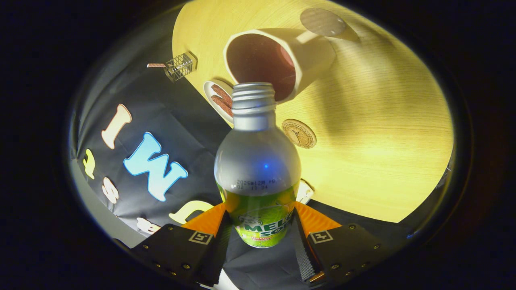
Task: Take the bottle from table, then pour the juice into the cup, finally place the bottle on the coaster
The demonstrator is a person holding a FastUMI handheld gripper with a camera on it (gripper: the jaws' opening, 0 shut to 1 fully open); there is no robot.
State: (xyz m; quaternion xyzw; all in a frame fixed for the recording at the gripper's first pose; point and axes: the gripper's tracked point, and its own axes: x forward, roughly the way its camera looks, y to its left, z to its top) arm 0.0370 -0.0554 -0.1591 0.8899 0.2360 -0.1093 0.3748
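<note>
While the tongs (pixel 260 231) clamp the tilted bottle (pixel 258 169), we should keep its mouth over the cup (pixel 278 60) and tip slowly.

The bottle (pixel 258 161) is hiding part of the cup's (pixel 278 62) rim behind its open neck, and whether juice is leaving the mouth is impossible to tell. The bottle is also covering one end of the small plate (pixel 213 96). Its base is sitting out of sight between the gripper's (pixel 260 231) fingers, so pad contact is not fully showing. The coaster's (pixel 298 133) print is coming out too small to read. A white object (pixel 305 191) is peeking from behind the bottle, unidentifiable.
</note>
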